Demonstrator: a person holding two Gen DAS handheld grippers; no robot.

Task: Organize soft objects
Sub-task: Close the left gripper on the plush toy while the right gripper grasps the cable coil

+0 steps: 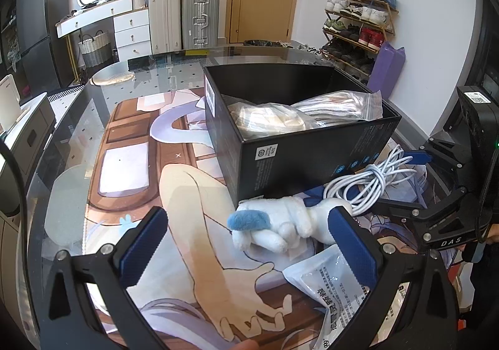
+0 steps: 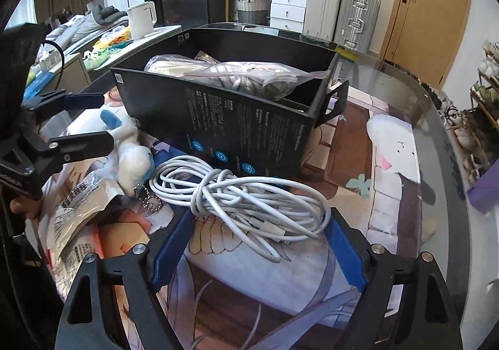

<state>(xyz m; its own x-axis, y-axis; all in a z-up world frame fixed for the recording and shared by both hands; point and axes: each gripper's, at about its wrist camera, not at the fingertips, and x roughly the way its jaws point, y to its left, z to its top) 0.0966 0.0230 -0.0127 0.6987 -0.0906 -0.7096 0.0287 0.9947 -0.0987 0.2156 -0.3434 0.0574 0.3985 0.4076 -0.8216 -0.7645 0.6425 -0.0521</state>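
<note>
clutter on a glass table (image 1: 78, 131) with a printed cartoon mat (image 2: 389, 162) under it. open black cardboard box (image 1: 299, 144) in centre frame holds two clear zip bags of striped fabric (image 1: 340, 108). just below the box in the left wrist view lies a white plush toy with blue ear (image 1: 274, 222); left gripper (image 1: 249, 244) is spread wide, empty, the plush toy between its blue pads, not pressed. coiled white cable (image 2: 246, 200) lies beside the box at lower centre of the right wrist view; right gripper (image 2: 259, 244) is released, pads either side of the cable's near end, not squeezing. crinkled white printed packet (image 1: 330, 290) lower right.
</note>
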